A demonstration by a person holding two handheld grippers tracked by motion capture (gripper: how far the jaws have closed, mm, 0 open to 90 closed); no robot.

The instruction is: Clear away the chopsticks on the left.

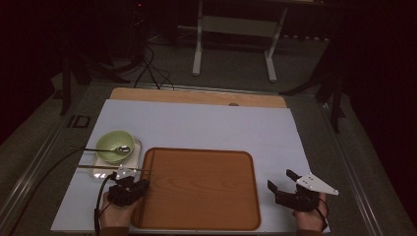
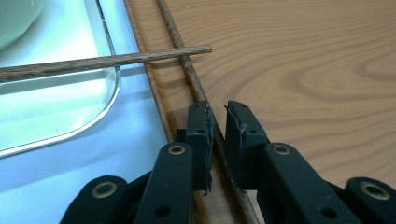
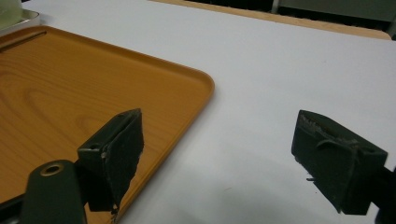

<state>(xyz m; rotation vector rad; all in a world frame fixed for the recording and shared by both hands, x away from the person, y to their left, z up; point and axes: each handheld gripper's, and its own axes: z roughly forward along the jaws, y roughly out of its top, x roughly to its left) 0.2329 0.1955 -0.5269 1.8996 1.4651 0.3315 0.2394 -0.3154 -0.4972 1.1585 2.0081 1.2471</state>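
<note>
Your left tool (image 2: 217,135) sat over the near-left edge of the wooden tray (image 2: 303,70), its 2 jaws nearly together around 1 chopstick (image 2: 187,70) that ran away from it along the tray's inner rim; contact could not be judged. A 2nd chopstick (image 2: 102,60) crossed just ahead, reaching from the metal dish (image 2: 70,130) over the rim. Ahead and to the left stood the green bowl (image 1: 114,141) holding a spoon (image 1: 121,148). Your right tool (image 3: 217,154) hung spread wide and empty above the white worktop (image 3: 280,84), the tray's corner beside its left jaw.

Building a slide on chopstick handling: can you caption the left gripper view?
Left gripper straddles one chopstick lying on the wooden tray; a second chopstick bridges the metal dish.
</note>
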